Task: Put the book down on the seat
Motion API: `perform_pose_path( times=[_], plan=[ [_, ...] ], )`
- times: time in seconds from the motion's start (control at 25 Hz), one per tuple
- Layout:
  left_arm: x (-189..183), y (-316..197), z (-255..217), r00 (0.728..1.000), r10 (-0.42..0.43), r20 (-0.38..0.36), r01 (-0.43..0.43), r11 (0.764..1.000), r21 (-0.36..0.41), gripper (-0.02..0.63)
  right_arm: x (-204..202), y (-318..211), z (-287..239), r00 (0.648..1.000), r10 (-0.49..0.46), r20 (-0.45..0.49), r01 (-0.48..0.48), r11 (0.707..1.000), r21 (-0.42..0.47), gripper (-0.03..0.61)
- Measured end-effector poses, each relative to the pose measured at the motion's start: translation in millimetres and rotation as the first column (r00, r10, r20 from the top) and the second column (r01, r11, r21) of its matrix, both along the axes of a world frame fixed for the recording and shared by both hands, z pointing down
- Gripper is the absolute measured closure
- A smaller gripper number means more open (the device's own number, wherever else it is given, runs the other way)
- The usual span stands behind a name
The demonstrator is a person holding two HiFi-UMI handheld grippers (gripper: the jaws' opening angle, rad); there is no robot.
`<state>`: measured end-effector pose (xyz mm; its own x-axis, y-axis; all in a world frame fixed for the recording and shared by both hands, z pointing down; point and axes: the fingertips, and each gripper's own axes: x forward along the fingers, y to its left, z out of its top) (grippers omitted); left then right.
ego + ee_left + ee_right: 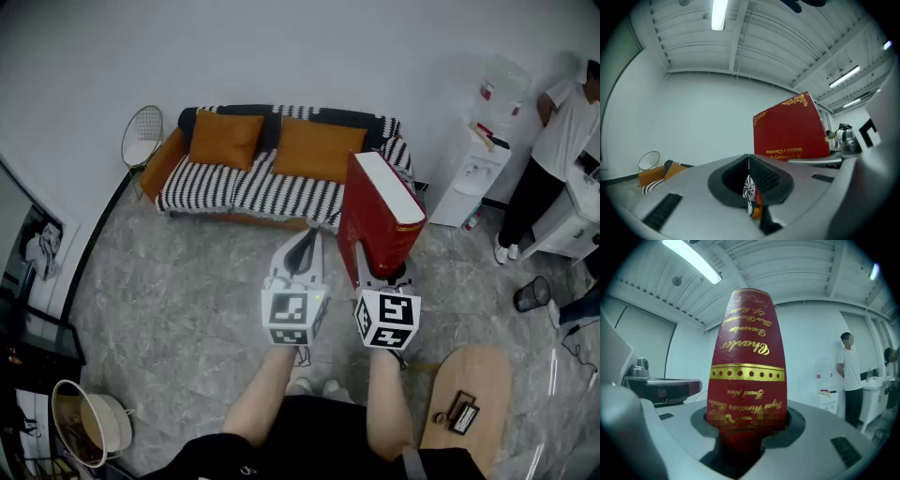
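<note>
Right fingers (820, 432): those of the right gripper (382, 279) are clamping the lower end of the red book (380, 220), one on each cover, with the gold-lettered spine facing the gripper's camera.
Left fingers (693, 187): those of the left gripper (305, 246) are pressing flat against each other and carrying nothing; a sliver of the sofa's stripes is showing through the slot between them.
Book: it is standing upright in the air, white page edges turned up and away from the person, in front of the sofa (234, 187) toward its right end and not touching it.
Sofa: it is sitting against the far wall, with a striped cover over the seat and two orange cushions (225, 139) leaning on the backrest.
Left gripper: it is hovering just beside the right one, pointing at the middle of the sofa.
Wire chair (141, 136): it is standing at the sofa's left end.
Water dispenser (473, 173): it is standing to the right of the sofa.
Person (553, 159): someone in a white shirt is standing well to the right of the sofa, beyond the dispenser.
</note>
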<state>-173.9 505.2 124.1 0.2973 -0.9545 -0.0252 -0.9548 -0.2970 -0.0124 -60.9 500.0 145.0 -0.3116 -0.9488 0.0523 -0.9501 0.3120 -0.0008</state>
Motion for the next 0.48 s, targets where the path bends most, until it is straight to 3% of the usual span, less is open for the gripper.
perform_pose_path(
  times=[0.48],
  plan=[
    [3.9, -2.4, 1.1, 1.000, 0.023, 0.008, -0.023, 1.000, 0.009, 0.600, 4.4, -3.2, -4.2, 1.000, 0.009, 0.006, -0.009, 1.000, -0.005, 0.360]
  ],
)
